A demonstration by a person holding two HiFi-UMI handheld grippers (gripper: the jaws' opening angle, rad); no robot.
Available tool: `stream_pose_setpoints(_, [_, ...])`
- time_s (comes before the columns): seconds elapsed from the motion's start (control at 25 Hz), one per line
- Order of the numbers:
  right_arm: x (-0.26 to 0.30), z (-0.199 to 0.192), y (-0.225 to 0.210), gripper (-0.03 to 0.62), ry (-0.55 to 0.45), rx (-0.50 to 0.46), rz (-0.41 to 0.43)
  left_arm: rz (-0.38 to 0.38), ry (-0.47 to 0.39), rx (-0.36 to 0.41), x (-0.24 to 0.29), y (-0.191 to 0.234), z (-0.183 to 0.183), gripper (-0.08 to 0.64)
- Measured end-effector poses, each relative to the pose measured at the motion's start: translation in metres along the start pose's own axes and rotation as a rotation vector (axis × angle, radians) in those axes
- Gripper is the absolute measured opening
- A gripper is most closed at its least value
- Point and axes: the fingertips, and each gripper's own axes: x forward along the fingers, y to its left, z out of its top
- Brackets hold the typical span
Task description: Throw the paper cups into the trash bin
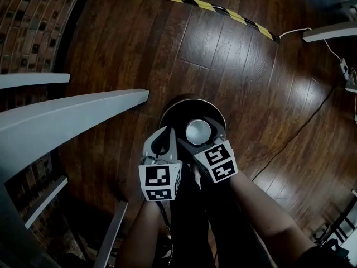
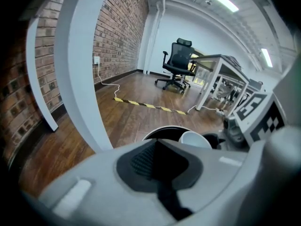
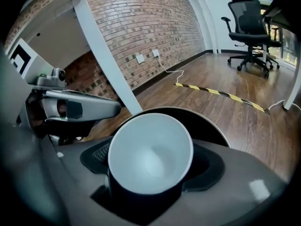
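Paper cup [image 3: 150, 154]: white, mouth up, between the right gripper's jaws, above the trash bin's opening.
Right gripper [image 1: 202, 134]: jaws spread wide around the cup; a dark gap shows at the cup's right side.
Trash bin [image 3: 212, 124]: black, round, on the floor under both grippers.
Left gripper [image 1: 166, 133]: just left of the cup; jaws pressed together, nothing between them.
Surroundings: white desk [image 1: 67, 113] near left; striped tape [image 1: 206, 5] far across the wood floor [image 1: 234, 54].
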Motion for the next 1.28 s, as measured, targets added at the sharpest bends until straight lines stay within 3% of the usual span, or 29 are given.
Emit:
stream_pose_setpoints(0.28, [0.000, 0.001, 0.001, 0.421, -0.008, -0.002, -0.002, 0.002, 0.004, -0.002, -0.001, 0.001, -0.002, 0.005])
stream_pose_setpoints(0.56, [-0.043, 0.047, 0.005, 0.403, -0.125, 0.016, -0.032, -0.001, -0.043, -0.001, -0.022, -0.011, 0.031, 0.005])
stream_pose_setpoints(0.8, [-0.099, 0.099, 0.024, 0.380, -0.200, 0.023, -0.025, -0.013, -0.122, -0.015, -0.054, -0.040, 0.092, 0.005])
stream_pose_setpoints(0.96, [-0.130, 0.143, 0.024, 0.316, -0.285, -0.001, -0.049, -0.008, -0.213, 0.003, -0.070, -0.053, 0.145, 0.005])
stream_pose_setpoints(1.08, [-0.150, 0.182, 0.020, 0.313, -0.343, 0.001, -0.052, 0.005, -0.278, 0.012, -0.086, -0.057, 0.188, 0.005])
stream_pose_setpoints(1.28, [-0.194, 0.258, 0.021, 0.248, -0.449, -0.065, -0.082, 0.031, -0.390, 0.026, -0.127, -0.061, 0.261, 0.005])
